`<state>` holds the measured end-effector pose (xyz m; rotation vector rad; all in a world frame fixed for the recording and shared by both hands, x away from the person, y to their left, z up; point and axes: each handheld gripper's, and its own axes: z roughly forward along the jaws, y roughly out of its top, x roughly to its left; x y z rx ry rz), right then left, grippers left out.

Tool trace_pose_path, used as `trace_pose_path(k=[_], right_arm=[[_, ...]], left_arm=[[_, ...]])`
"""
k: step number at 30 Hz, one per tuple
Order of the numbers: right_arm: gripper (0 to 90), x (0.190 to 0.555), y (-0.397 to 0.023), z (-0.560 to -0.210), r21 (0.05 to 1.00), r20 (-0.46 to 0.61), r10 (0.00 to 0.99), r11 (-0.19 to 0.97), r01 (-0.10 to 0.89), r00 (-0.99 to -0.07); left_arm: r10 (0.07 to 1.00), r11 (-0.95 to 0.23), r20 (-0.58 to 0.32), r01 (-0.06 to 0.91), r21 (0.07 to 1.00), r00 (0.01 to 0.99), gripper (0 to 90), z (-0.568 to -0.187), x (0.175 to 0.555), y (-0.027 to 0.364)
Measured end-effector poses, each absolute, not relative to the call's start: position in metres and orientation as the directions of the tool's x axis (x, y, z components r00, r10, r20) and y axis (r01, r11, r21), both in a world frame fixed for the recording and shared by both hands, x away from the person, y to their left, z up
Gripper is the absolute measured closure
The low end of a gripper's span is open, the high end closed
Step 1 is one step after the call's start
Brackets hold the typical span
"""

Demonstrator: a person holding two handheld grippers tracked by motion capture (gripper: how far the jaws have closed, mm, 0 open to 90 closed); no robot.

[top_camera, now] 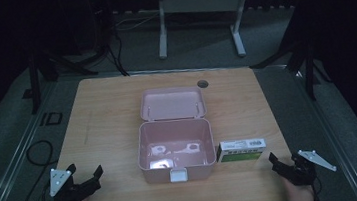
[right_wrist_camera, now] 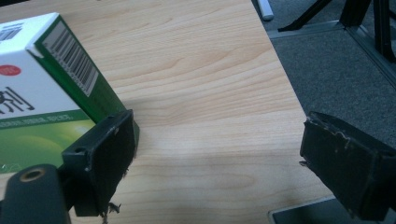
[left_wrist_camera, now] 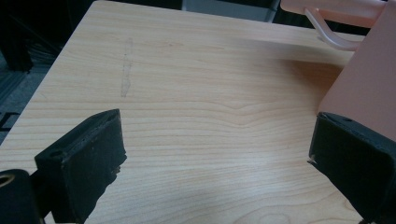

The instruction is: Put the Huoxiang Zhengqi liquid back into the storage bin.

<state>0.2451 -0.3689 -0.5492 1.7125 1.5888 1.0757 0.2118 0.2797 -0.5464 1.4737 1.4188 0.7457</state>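
- High view: wooden table (top_camera: 106, 103) with a pink box (top_camera: 176, 151) at centre, lid (top_camera: 172, 102) hinged back flat toward 12 o'clock, white latch tab (top_camera: 178, 175) on the near wall at 6.
- Inside the pink box: a few pale, shiny items on the floor; too blurred to identify.
- Green-and-white carton (top_camera: 241, 150) lies on its long side just beside the box's 3 o'clock wall, near the table's right edge.
- Left gripper (top_camera: 85, 179) at 7 o'clock of the table, held in a hand, jaws apart, nothing between them. Grey plate on top, cable trailing off to the left.
- Right gripper (top_camera: 277, 163) at 5 o'clock, jaws apart and empty, just short of the carton's near right corner.
- Left gripper view: bare wood between the jaws; pink box wall at 2 o'clock, behind the right-hand jaw.
- Right gripper view: carton at 9–10 o'clock, barcode end facing the camera, its green side right against the left-hand jaw; contact unclear. Table edge and grey floor (right_wrist_camera: 336, 74) at 2 o'clock.
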Motion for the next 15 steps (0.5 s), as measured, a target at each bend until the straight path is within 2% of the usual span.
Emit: trace_pose_path(k=[7, 15], right_arm=[[10.4, 0.2452, -0.3671, -0.5490, 0.833, 0.177, 0.983, -0.119, 0.541, -0.056], [10.6, 0.2469, -0.3627, -0.5501, 0.828, 0.127, 0.988, -0.057, 0.558, -0.089]], left_arm=[[0.974, 0.092, -0.168, 0.410, 0.908, 0.152, 3.6, -0.5462, 0.2112, 0.2790], [0.974, 0.102, -0.174, 0.401, 0.911, 0.146, 3.7, -0.5454, 0.2111, 0.2799]])
